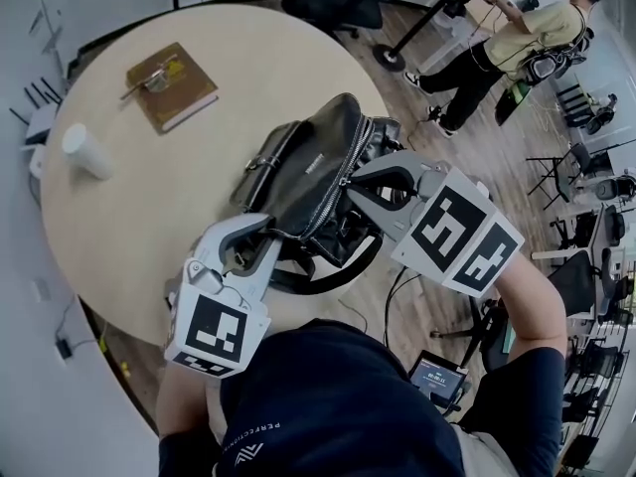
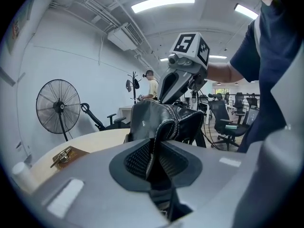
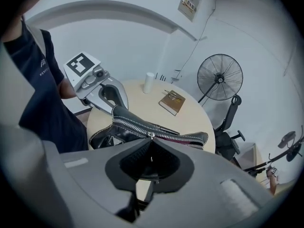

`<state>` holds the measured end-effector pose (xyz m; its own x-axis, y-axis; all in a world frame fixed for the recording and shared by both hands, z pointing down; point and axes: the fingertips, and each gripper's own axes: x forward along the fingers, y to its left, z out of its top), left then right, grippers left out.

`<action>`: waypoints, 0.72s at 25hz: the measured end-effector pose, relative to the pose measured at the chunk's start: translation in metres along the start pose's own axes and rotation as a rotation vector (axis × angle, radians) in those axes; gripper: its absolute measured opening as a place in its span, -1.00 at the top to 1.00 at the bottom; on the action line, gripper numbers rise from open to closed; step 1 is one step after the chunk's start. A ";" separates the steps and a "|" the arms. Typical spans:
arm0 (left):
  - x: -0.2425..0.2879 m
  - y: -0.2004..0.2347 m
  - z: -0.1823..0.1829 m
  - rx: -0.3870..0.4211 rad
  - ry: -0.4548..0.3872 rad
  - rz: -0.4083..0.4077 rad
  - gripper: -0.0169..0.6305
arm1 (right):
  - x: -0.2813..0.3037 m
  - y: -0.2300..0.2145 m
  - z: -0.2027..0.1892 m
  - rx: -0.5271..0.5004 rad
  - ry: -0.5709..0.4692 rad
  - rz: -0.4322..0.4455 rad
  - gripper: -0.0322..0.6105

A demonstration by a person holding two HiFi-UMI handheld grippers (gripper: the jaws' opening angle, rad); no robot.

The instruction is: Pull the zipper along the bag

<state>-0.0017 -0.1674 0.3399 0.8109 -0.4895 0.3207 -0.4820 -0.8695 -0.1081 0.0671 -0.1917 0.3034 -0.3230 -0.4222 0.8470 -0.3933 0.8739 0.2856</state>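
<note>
A black leather bag lies on the round beige table, near its right edge. My left gripper is shut on the bag's near end; in the left gripper view a fold of leather with zipper teeth is pinched between the pads. My right gripper comes down on the bag's top and is shut on the zipper pull. The silver zipper runs left to right across the right gripper view. Right of the pull, reddish lining shows between the teeth.
A brown book with a metal clip and a white cup sit on the far left of the table. A person stands at the back right among office chairs. A standing fan is beyond the table. A small screen is by my waist.
</note>
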 end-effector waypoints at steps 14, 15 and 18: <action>-0.001 -0.002 -0.006 0.011 0.011 -0.012 0.78 | -0.007 -0.004 0.007 -0.076 0.036 -0.009 0.86; -0.001 -0.002 -0.005 0.011 0.011 -0.013 0.78 | -0.007 -0.005 0.007 -0.074 0.039 -0.006 0.86; -0.002 -0.002 -0.004 0.014 0.010 -0.014 0.79 | -0.008 -0.006 0.007 -0.072 0.047 0.002 0.86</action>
<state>-0.0036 -0.1649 0.3438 0.8144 -0.4764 0.3312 -0.4656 -0.8772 -0.1168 0.0656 -0.1956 0.2919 -0.2820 -0.4102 0.8673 -0.3296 0.8904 0.3140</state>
